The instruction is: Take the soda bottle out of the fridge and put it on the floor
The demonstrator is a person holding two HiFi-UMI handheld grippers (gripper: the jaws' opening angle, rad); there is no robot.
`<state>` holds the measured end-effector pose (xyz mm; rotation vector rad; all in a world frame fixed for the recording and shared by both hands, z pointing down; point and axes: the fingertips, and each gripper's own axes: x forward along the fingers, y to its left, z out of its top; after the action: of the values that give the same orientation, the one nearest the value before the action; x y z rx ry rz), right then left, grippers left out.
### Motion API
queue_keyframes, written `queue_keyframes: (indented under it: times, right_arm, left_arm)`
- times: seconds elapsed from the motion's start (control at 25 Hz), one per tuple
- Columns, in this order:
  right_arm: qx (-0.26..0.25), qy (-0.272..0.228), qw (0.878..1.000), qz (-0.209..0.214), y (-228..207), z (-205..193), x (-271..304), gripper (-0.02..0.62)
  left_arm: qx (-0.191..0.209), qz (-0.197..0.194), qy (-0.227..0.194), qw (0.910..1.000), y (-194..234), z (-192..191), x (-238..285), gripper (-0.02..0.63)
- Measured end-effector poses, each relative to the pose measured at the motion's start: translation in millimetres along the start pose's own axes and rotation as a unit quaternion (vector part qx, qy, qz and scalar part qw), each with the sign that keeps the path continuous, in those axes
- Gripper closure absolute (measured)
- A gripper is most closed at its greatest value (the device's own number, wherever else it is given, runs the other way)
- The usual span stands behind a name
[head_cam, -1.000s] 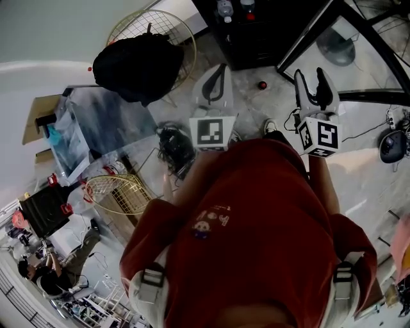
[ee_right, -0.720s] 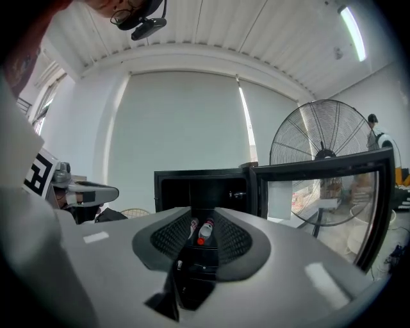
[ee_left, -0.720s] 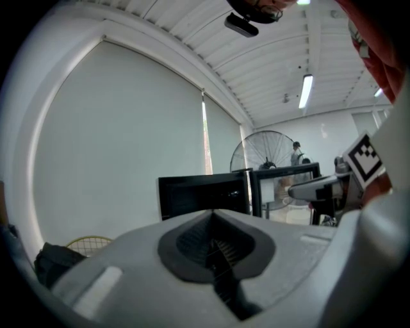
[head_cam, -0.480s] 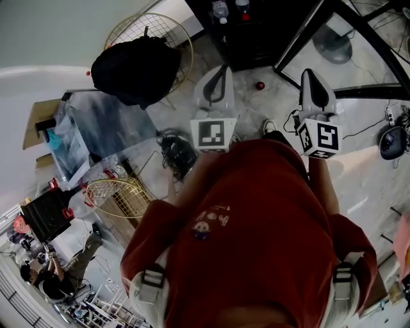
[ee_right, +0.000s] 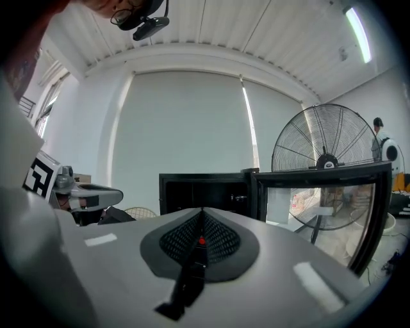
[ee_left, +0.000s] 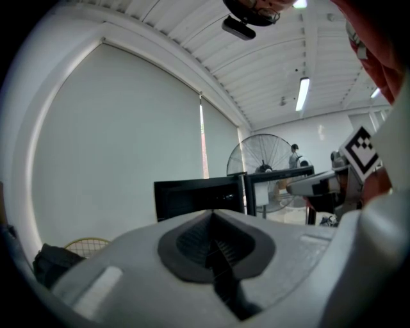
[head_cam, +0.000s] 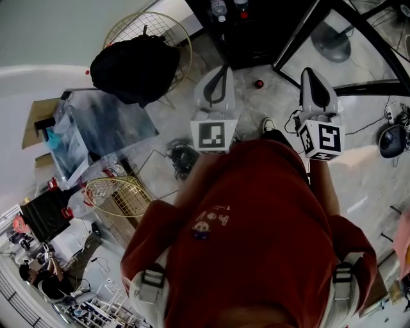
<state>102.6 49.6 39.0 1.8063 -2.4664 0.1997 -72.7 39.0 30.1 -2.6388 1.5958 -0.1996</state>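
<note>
The black fridge stands open at the top of the head view, and two bottles show inside it, one with a red cap. Both grippers are held level in front of the person and point at the fridge without touching it. My left gripper is shut and empty, its pads meeting. My right gripper is also shut with nothing between its jaws. In the right gripper view the dark fridge interior lies straight ahead, and no bottle can be made out in it.
The fridge's glass door swings out to the right, with a large fan behind it. A small red object lies on the floor before the fridge. A black bag on a wire chair and cables sit to the left.
The right gripper's jaws stood apart a second ago and are now closed together, empty. Both hands have stayed almost where they were.
</note>
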Motion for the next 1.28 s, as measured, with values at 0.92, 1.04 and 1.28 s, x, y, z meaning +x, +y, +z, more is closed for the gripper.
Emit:
queue_keyframes:
  times: [0.92, 1.04, 1.28]
  right_arm:
    - [0.012, 0.010, 1.000, 0.003, 8, -8, -6, 0.594]
    - [0.012, 0.011, 1.000, 0.003, 8, -7, -5, 0.594]
    - [0.013, 0.012, 1.000, 0.004, 9, -8, -3, 0.594]
  left_arm:
    - [-0.004, -0.003, -0.007, 1.0000, -1, 4, -10, 0.606]
    - [-0.006, 0.000, -0.004, 1.0000, 1, 4, -11, 0.606]
    - [-0.001, 0.001, -0.003, 1.0000, 3, 4, -12, 0.606]
